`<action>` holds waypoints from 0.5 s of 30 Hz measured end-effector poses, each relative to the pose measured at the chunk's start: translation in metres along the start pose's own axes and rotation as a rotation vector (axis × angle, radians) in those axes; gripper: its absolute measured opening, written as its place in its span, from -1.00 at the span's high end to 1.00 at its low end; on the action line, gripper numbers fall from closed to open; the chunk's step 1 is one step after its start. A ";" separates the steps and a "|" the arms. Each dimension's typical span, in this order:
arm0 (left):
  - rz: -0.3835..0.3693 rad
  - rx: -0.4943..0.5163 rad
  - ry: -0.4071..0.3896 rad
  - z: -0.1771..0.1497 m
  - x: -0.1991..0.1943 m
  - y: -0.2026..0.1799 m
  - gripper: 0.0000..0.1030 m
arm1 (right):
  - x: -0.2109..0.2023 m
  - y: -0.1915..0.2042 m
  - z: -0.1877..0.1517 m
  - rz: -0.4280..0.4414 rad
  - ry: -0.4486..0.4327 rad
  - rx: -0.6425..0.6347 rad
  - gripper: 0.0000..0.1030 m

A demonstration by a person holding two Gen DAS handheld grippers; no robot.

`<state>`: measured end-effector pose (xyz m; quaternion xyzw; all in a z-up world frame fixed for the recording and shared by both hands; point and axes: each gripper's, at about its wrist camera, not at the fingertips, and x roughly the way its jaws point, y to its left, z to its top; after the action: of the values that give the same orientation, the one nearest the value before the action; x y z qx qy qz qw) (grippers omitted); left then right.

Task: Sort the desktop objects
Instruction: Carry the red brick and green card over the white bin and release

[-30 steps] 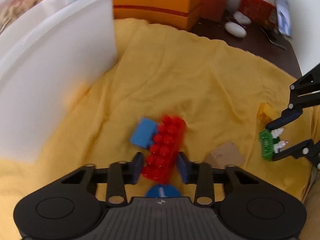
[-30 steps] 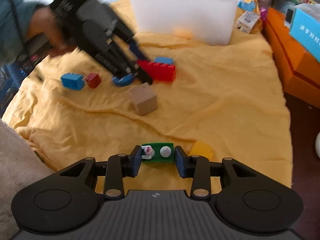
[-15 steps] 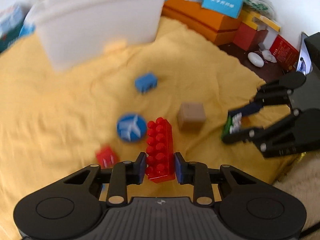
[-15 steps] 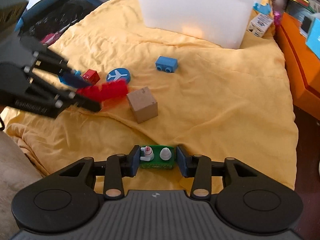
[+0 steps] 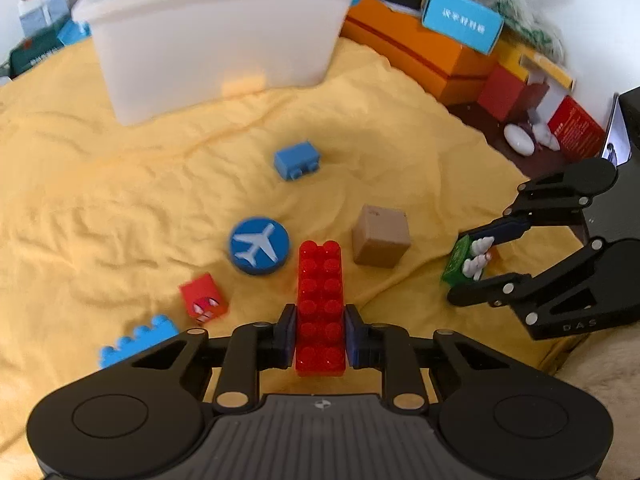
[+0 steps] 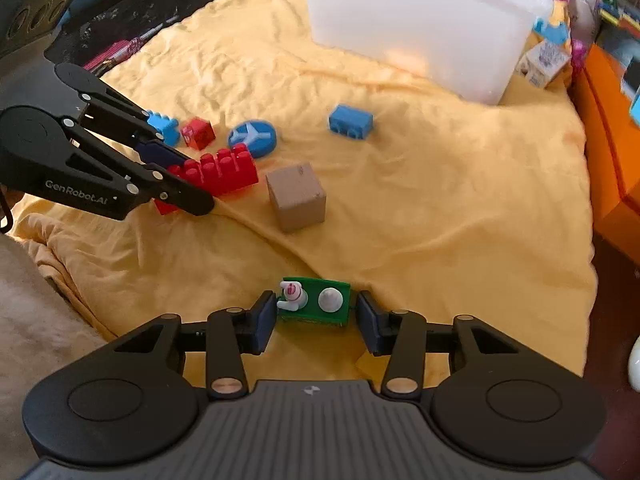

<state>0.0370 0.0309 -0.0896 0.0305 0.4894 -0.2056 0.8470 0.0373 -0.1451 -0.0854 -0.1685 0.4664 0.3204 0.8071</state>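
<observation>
Gripping a long red brick (image 5: pixel 321 304) at 6 o'clock, left tool (image 5: pixel 320 338) clamped on it above rumpled yellow cloth (image 5: pixel 120 200). Right tool (image 6: pixel 316 318) parted around green piece (image 6: pixel 316 300), left pad touching, right pad just clear. Farther out: brown cube (image 5: pixel 380 236), blue airplane disc (image 5: pixel 259 245), small blue brick (image 5: pixel 297 159). At 12 o'clock, white bin (image 5: pixel 216 40); at 2 o'clock, orange boxes (image 5: pixel 420 56).

A rumpled yellow cloth (image 5: pixel 168 184) covers the tabletop. On it stand a big white tub (image 5: pixel 216 36) at the back, a small blue brick (image 5: pixel 297 159), a round blue airplane disc (image 5: pixel 259 245), a cardboard cube (image 5: pixel 381 237), a red cube (image 5: pixel 203 299) and a blue studded brick (image 5: pixel 136 340).
</observation>
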 end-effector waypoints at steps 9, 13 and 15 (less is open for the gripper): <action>0.078 0.055 -0.201 0.074 -0.069 0.027 0.48 | -0.045 -0.035 0.066 -0.086 -0.208 0.025 0.08; 0.089 0.061 -0.319 0.122 -0.094 0.046 0.48 | -0.063 -0.062 0.114 -0.130 -0.336 0.057 0.08; 0.089 0.043 -0.362 0.149 -0.098 0.058 0.48 | -0.066 -0.073 0.138 -0.157 -0.381 0.063 0.08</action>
<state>0.1374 0.0772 0.0614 0.0328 0.3229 -0.1803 0.9285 0.1522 -0.1440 0.0395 -0.1151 0.3006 0.2679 0.9081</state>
